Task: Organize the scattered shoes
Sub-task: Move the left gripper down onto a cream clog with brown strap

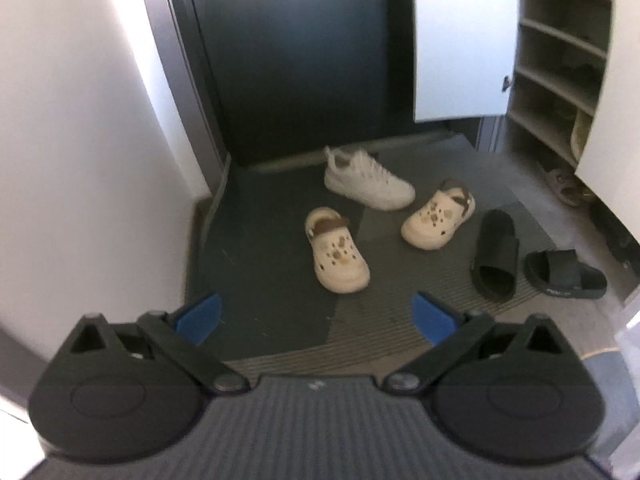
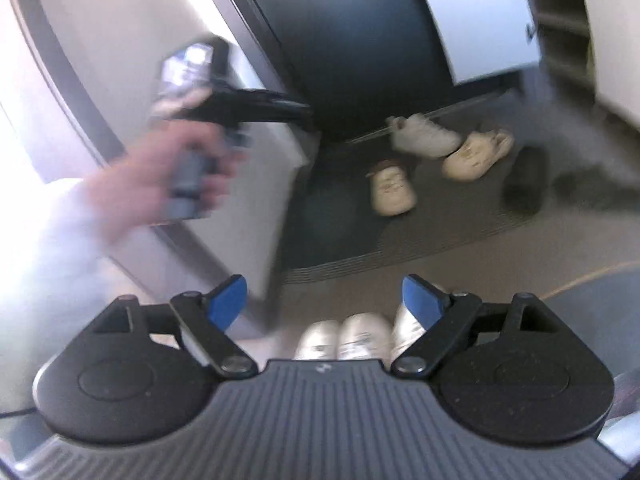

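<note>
Above the doormat (image 1: 280,320), both grippers tilt downward, left gripper (image 1: 318,316) and right gripper (image 2: 324,304) jaws released, empty

Left gripper (image 1: 317,317) fingers spread wide, empty; right gripper (image 2: 323,303) fingers wide, empty; left hand (image 2: 168,178) gripping handle.
</note>
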`<move>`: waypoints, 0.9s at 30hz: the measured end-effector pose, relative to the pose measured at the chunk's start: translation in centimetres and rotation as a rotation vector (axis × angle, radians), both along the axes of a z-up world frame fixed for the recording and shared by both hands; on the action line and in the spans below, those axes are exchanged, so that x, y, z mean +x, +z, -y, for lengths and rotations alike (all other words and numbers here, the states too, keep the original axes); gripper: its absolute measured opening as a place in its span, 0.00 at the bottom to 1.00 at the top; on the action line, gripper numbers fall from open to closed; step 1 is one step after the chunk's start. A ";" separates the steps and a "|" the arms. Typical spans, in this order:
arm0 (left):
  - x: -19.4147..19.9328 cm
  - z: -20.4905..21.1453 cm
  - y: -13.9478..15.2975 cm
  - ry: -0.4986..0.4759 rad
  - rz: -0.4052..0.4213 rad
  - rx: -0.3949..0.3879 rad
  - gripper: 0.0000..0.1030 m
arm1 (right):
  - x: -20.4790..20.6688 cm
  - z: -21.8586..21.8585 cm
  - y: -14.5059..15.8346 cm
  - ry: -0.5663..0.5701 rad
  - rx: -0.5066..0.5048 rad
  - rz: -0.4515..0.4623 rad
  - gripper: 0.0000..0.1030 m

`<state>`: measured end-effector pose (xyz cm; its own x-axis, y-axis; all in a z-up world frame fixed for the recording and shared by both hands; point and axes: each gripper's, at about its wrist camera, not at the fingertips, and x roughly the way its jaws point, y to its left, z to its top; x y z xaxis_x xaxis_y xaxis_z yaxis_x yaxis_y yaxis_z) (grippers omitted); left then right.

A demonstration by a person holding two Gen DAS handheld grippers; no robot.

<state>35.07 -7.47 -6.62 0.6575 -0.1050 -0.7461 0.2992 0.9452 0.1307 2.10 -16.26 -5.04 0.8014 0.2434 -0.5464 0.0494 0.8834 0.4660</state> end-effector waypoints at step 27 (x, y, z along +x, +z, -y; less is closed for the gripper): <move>33.0 8.9 -35.1 0.247 -0.197 -0.018 1.00 | 11.9 8.7 -11.3 -0.244 0.077 -0.431 0.84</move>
<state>68.04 -16.41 -41.70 0.5076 0.0258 -0.8612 0.0782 0.9940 0.0759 13.95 -24.96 -16.34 0.5450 0.1296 -0.8284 0.4529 0.7859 0.4209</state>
